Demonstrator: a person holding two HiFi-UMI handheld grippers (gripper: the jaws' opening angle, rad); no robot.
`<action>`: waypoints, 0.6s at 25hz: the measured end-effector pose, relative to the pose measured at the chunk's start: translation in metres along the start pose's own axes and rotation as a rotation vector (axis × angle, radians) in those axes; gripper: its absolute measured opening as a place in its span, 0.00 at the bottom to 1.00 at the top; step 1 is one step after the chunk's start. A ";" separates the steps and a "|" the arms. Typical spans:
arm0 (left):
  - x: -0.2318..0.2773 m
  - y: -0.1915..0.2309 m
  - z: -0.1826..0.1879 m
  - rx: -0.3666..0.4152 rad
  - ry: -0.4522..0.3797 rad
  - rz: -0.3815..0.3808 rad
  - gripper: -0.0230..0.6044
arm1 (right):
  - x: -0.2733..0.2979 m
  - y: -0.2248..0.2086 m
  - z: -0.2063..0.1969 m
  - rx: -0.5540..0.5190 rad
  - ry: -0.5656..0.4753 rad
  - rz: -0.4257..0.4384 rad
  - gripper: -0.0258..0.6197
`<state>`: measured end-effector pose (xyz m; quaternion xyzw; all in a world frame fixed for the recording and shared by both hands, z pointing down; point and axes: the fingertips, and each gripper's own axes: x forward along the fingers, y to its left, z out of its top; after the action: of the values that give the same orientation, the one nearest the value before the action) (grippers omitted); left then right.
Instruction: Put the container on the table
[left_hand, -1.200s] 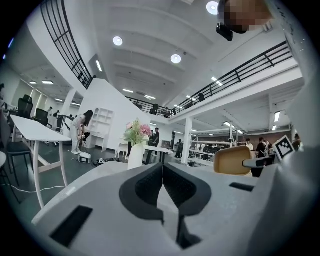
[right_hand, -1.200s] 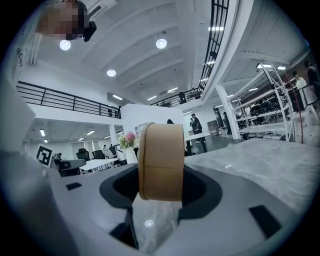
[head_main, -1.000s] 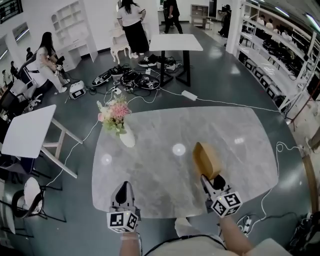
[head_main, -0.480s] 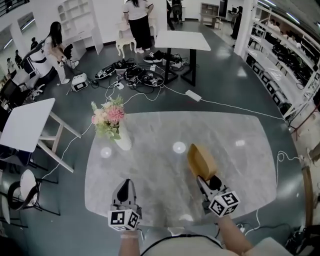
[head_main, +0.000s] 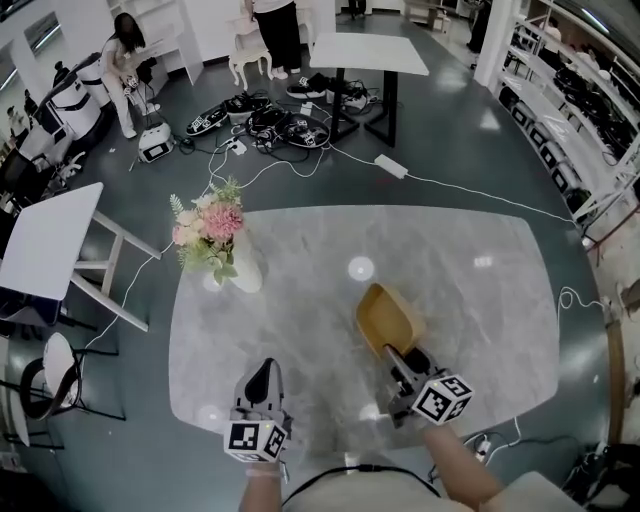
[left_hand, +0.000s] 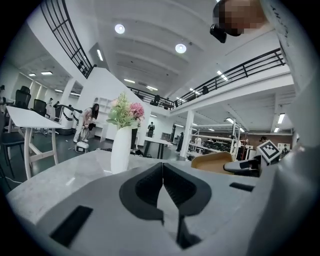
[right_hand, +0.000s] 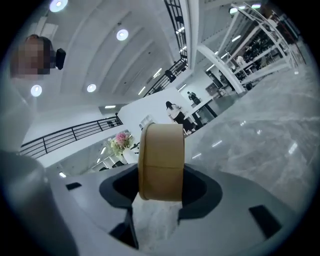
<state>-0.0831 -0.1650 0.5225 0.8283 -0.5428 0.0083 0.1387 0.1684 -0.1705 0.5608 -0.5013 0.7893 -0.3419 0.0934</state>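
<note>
The container (head_main: 388, 320) is a tan, shallow open box. It hangs low over the grey marble table (head_main: 480, 290), right of centre, with its open side tilted up. My right gripper (head_main: 398, 358) is shut on its near rim. In the right gripper view the container (right_hand: 161, 160) stands edge-on between the dark pads of the right gripper (right_hand: 160, 189). Whether it touches the table I cannot tell. My left gripper (head_main: 262, 378) hovers over the table's near left part, shut and holding nothing. In the left gripper view the left gripper (left_hand: 162, 176) has its jaws together, and the container (left_hand: 214, 162) shows to the right.
A white vase of pink flowers (head_main: 215, 240) stands at the table's far left. On the floor lie cables and devices (head_main: 270, 130). A white side table (head_main: 45, 245) is to the left and another table (head_main: 365, 55) behind. Shelving (head_main: 580, 110) runs along the right. People stand at the back.
The container has rolled in my right gripper from standing on edge to open side up, and has come lower and slightly left. The left gripper has shifted a little over the table.
</note>
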 end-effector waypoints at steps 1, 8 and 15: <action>0.003 0.000 0.001 0.003 0.004 -0.005 0.04 | 0.004 0.002 -0.002 0.030 0.001 0.006 0.38; 0.018 0.011 0.007 0.008 0.000 -0.013 0.04 | 0.022 0.000 -0.012 0.211 0.003 0.026 0.38; 0.021 0.018 0.006 0.007 0.006 -0.014 0.04 | 0.040 0.009 -0.032 0.340 0.067 0.079 0.38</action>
<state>-0.0912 -0.1916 0.5243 0.8326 -0.5363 0.0118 0.1376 0.1266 -0.1884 0.5870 -0.4350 0.7420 -0.4831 0.1639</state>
